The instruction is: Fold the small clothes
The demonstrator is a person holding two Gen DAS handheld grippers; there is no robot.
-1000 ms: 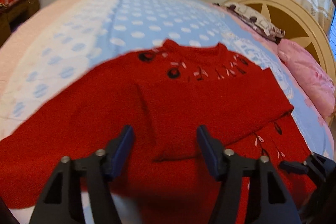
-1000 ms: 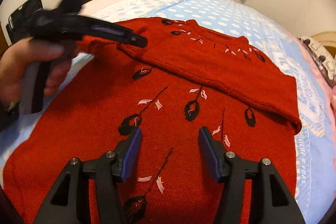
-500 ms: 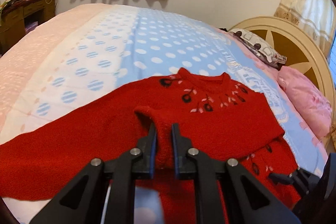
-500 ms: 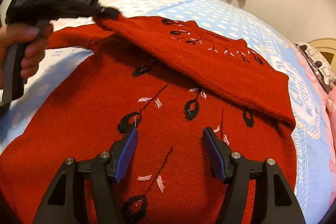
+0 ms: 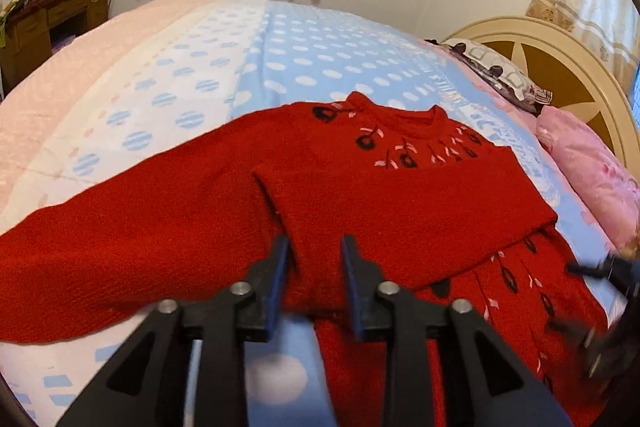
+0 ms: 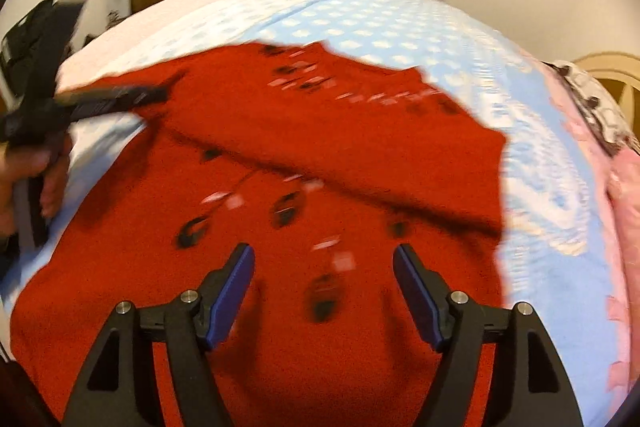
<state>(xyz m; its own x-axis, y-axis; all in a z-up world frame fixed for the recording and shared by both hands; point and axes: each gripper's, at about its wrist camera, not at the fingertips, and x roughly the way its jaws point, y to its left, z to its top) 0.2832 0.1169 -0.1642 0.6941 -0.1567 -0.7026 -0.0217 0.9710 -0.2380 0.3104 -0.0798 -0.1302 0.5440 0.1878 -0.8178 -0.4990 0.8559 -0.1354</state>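
A red knit sweater (image 5: 400,203) with black and white flower embroidery lies on the bed. One sleeve is folded across its chest; the other sleeve (image 5: 100,247) stretches out to the left. My left gripper (image 5: 314,263) is partly open around the cuff end of the folded sleeve, pads apart from the cloth. My right gripper (image 6: 324,283) is wide open and empty above the sweater's lower body (image 6: 280,307). The left gripper also shows in the right wrist view (image 6: 120,95) at the sleeve end.
The bed (image 5: 280,67) has a blue, white and pink dotted cover. A cream headboard (image 5: 560,67) and pink pillow (image 5: 592,167) are at right. A wooden desk (image 5: 52,23) with clutter stands at far left.
My left gripper was shut on the folded sleeve's cuff half a second ago; it has now opened and let it go. The right gripper has shifted over the sweater, its view blurred.
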